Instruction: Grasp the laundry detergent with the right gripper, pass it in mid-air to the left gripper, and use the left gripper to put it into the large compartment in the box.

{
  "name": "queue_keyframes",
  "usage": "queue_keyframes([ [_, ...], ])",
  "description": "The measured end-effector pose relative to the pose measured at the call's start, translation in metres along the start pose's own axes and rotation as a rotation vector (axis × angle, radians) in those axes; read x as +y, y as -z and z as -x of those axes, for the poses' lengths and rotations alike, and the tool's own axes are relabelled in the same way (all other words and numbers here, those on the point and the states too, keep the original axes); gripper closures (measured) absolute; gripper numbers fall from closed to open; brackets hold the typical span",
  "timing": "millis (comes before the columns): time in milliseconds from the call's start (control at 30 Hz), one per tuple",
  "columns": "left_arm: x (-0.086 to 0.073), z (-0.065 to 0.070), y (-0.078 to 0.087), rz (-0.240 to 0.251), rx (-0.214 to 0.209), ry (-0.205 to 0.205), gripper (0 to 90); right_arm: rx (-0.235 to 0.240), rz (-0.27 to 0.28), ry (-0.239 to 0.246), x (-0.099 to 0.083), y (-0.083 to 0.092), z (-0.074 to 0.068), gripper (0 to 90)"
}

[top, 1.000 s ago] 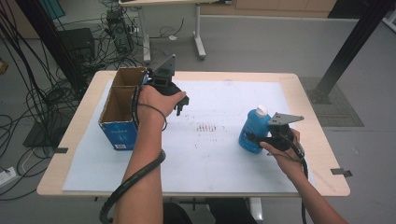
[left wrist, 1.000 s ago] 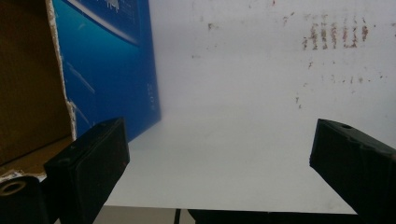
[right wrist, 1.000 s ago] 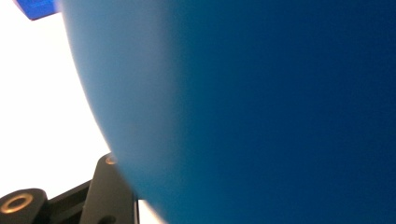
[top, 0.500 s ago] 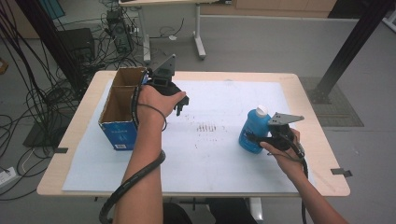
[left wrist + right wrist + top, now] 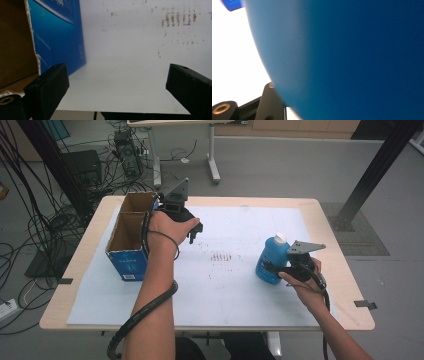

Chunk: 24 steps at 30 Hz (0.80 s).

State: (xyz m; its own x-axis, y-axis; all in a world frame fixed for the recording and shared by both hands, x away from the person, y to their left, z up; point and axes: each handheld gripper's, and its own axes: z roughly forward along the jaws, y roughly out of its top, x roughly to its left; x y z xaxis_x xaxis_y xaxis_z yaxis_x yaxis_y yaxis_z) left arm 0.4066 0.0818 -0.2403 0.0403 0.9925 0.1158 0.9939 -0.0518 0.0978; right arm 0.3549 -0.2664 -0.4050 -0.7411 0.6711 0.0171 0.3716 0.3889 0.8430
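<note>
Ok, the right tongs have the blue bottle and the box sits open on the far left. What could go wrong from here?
1. The right tongs grip the blue bottle low on its rounded body; it may tip or slip when lifted.
2. The left tongs hang open beside the cardboard box; that hand could knock the box or block the way in.
3. The right gripper view is mostly bottle, so aiming at the box must rely on the high view.

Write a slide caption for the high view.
Right gripper clamps a blue bottle upright on the white mat; left gripper hangs open beside a cardboard box.
</note>
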Motion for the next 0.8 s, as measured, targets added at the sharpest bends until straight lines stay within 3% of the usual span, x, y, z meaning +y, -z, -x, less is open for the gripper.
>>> queue_keyframes([
  [800,0.0012,0.0005,-0.0009,0.0,0.0,-0.004,5.2,0.001,0.001,-0.001,-0.0001,-0.0001,0.0002,44.3],
])
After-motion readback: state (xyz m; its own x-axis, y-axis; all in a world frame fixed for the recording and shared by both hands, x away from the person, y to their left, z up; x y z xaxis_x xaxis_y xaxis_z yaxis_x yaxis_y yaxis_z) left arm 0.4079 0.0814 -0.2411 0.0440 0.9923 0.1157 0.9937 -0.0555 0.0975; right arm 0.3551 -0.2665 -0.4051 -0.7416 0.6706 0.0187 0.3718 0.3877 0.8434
